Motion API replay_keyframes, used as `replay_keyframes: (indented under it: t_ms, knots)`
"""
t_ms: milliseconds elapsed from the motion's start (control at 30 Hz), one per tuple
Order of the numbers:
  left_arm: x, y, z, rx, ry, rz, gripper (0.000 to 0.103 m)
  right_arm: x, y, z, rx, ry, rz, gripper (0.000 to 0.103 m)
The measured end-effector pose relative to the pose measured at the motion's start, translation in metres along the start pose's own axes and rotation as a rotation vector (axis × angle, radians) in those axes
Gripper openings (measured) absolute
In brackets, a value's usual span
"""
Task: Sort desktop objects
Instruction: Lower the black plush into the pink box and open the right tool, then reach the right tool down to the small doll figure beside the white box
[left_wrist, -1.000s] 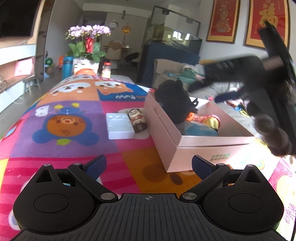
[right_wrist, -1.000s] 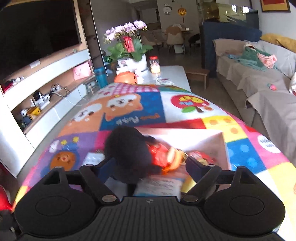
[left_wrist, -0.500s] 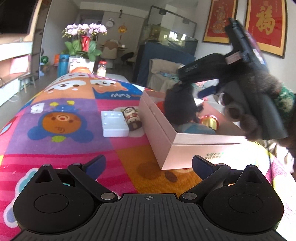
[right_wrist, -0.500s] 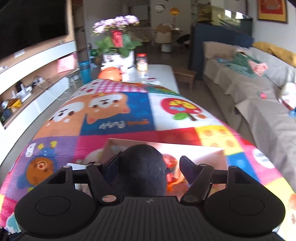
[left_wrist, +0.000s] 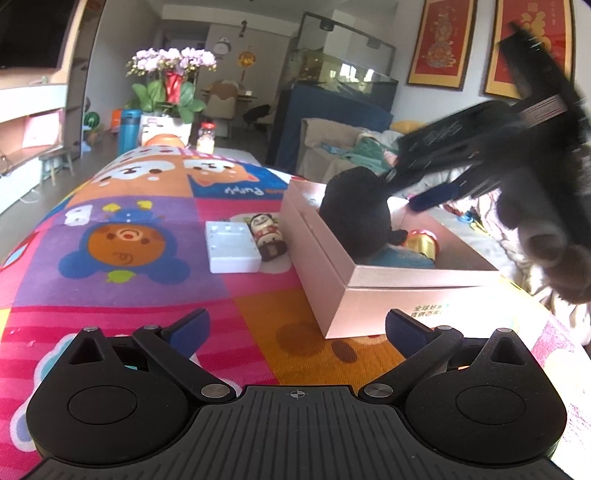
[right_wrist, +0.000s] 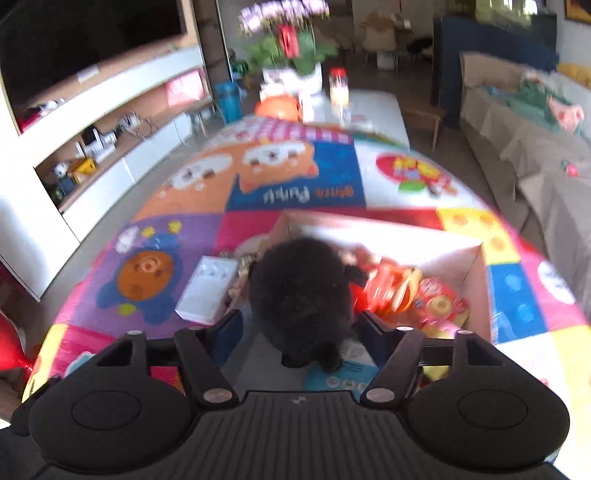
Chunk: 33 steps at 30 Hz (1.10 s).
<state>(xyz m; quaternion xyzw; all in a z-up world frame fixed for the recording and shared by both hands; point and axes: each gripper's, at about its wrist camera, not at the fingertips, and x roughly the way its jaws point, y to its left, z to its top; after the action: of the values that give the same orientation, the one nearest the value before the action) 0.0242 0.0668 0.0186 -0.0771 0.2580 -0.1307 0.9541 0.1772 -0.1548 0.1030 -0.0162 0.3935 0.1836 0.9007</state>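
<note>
While my right gripper (right_wrist: 299, 332) straddles the black plush toy (right_wrist: 301, 295) in the pink box (left_wrist: 369, 284), its jaws have just widened slightly, pads seemingly clear. My left gripper (left_wrist: 297, 330) gapes empty near the box, the white case (left_wrist: 232, 245) and figurine (left_wrist: 266, 236) just beside its wall.

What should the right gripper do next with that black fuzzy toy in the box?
Probably lift the right gripper up and away. Its jaws have just been opening a little, and the black fuzzy toy between them sits inside the pink box, seemingly with small gaps beside both fingers. The white block and figurine outside the box still need sorting.
</note>
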Motion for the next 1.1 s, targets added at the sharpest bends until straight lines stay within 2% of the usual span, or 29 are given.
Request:
replay_keyframes:
  t_ms: [100, 167, 200, 233, 267, 300, 400, 467, 567, 767, 867, 967, 1100]
  knots:
    - [-0.001, 0.000, 0.001, -0.001, -0.011, 0.022, 0.103, -0.016, 0.002, 0.006, 0.016, -0.050, 0.020, 0.074]
    - [0.000, 0.001, 0.002, -0.006, -0.021, 0.067, 0.103, -0.016, 0.014, 0.012, -0.010, -0.073, 0.022, 0.071]
    - [-0.001, 0.004, 0.003, -0.015, -0.027, 0.091, 0.103, -0.014, 0.024, 0.016, -0.039, -0.082, 0.016, 0.066]
    - [-0.001, 0.008, 0.004, -0.030, -0.033, 0.114, 0.103, -0.010, 0.034, 0.019, -0.074, -0.088, 0.009, 0.044]
    - [-0.002, 0.012, 0.005, -0.047, -0.037, 0.134, 0.103, -0.003, 0.046, 0.025, -0.115, -0.074, 0.003, 0.031]
    - [-0.003, 0.015, 0.007, -0.062, -0.040, 0.151, 0.103, 0.005, 0.056, 0.031, -0.133, -0.045, 0.011, 0.030]
    - [-0.003, 0.025, 0.008, -0.095, -0.033, 0.194, 0.103, 0.040, 0.078, 0.053, -0.110, 0.050, 0.043, 0.030]
    - [-0.004, 0.029, 0.009, -0.102, -0.025, 0.222, 0.103, 0.069, 0.088, 0.066, -0.089, 0.111, 0.009, 0.034]
    - [-0.003, 0.034, 0.009, -0.109, -0.005, 0.271, 0.103, 0.115, 0.097, 0.079, -0.068, 0.206, -0.059, 0.034]
    - [0.001, 0.047, 0.006, -0.172, 0.045, 0.265, 0.103, 0.173, 0.097, 0.091, -0.084, 0.240, -0.206, 0.035]
    - [0.001, 0.046, 0.005, -0.175, 0.051, 0.262, 0.103, 0.184, 0.102, 0.088, -0.133, 0.268, -0.221, 0.038]
    - [0.001, 0.043, 0.004, -0.164, 0.046, 0.262, 0.103, 0.186, 0.111, 0.082, -0.164, 0.291, -0.195, 0.048]
    - [-0.004, 0.036, 0.002, -0.139, 0.070, 0.228, 0.103, 0.173, 0.119, 0.068, -0.226, 0.308, -0.156, 0.047]
